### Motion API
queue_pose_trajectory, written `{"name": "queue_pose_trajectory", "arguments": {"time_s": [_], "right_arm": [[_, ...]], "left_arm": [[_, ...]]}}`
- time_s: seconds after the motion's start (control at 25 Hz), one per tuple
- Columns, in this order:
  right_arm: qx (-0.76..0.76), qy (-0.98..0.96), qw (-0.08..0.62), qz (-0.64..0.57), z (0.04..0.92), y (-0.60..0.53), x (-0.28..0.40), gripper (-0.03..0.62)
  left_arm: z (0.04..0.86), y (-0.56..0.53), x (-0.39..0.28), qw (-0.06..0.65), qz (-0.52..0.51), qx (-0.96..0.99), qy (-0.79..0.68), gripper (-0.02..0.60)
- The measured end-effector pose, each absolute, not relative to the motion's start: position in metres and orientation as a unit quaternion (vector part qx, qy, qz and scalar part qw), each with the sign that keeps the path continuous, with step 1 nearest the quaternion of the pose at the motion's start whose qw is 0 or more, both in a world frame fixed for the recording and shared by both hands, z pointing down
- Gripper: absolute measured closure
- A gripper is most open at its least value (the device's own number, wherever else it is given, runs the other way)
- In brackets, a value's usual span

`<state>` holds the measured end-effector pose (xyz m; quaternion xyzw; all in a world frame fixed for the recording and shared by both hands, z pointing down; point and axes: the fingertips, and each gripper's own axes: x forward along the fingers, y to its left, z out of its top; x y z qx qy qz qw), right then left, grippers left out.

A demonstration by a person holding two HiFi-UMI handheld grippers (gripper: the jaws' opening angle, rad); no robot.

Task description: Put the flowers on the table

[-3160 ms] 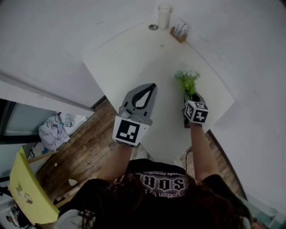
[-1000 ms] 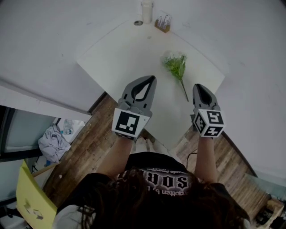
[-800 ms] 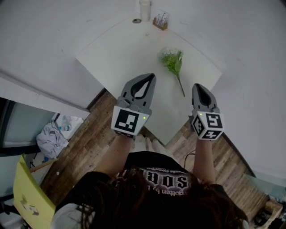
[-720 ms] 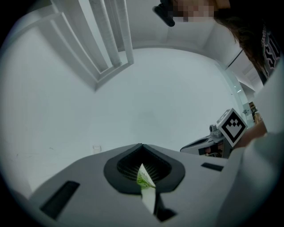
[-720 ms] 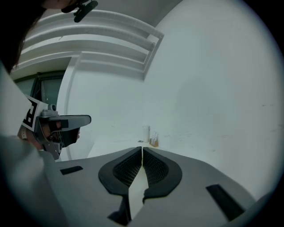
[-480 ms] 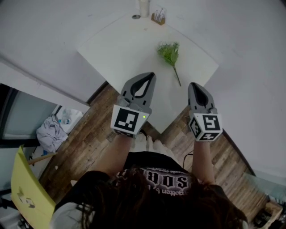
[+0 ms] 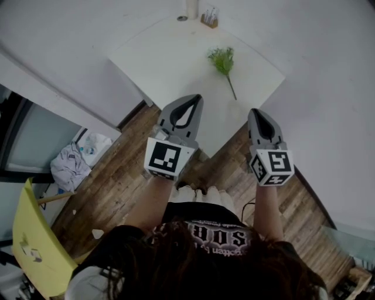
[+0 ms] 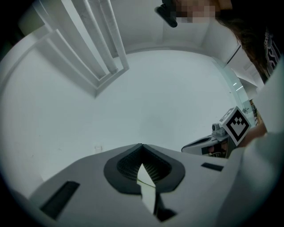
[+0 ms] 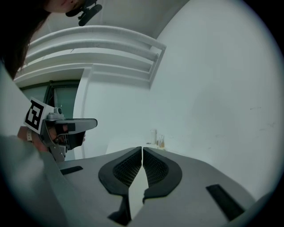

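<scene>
The flowers [image 7: 222, 60], a small green bunch with a thin stem, lie alone on the white table [image 7: 170, 53] towards its right side. No gripper touches them. My left gripper [image 7: 197, 98] hangs over the table's near corner, shut with nothing held; its tips meet in the left gripper view [image 8: 141, 145]. My right gripper [image 7: 255, 111] is over the wooden floor, just off the table's near-right edge, also shut and empty [image 9: 142, 148]. Each gripper shows in the other's view: the right gripper [image 8: 222, 138] and the left gripper [image 9: 66, 126].
A white cup [image 7: 192, 7], a small round item [image 7: 183, 18] and a small holder [image 7: 209, 19] stand at the table's far corner. White walls enclose the table. On the wooden floor [image 7: 117, 181] at left are a clothes pile [image 7: 73, 164] and a yellow chair [image 7: 35, 240].
Earlier my right gripper held the flowers over the table. They now lie on it, released. Both grippers have drawn back towards the person, and the table looks farther away.
</scene>
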<state>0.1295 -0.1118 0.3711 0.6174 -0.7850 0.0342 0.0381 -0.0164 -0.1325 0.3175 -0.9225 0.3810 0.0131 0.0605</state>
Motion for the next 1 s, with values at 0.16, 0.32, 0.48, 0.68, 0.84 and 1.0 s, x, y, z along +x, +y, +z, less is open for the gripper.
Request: {"name": "queue_pose_trajectory", "arguments": {"time_s": [0.16, 0.32, 0.48, 0.68, 0.84, 1.0], "right_arm": [[0.624, -0.78, 0.028, 0.034, 0.366, -0.097, 0.127, 0.559], [0.628, -0.777, 0.025, 0.034, 0.364, -0.083, 0.118, 0.559], [0.634, -0.772, 0.024, 0.031, 0.361, -0.065, 0.101, 0.559], [0.638, -0.769, 0.026, 0.025, 0.357, -0.039, 0.074, 0.56], [0.639, -0.769, 0.008, 0.028, 0.352, -0.02, 0.057, 0.562], [0.644, -0.765, 0.003, 0.024, 0.347, 0.001, 0.042, 0.562]], "left_arm": [[0.312, -0.12, -0.022, 0.07, 0.013, -0.925, 0.374, 0.583], [0.311, -0.105, -0.036, 0.072, 0.02, -0.926, 0.37, 0.583], [0.308, -0.086, -0.061, 0.065, 0.027, -0.927, 0.368, 0.583], [0.302, -0.068, -0.093, 0.067, 0.036, -0.926, 0.371, 0.583], [0.302, -0.051, -0.111, 0.065, 0.039, -0.927, 0.367, 0.583], [0.303, -0.033, -0.121, 0.056, 0.042, -0.932, 0.357, 0.583]]}}
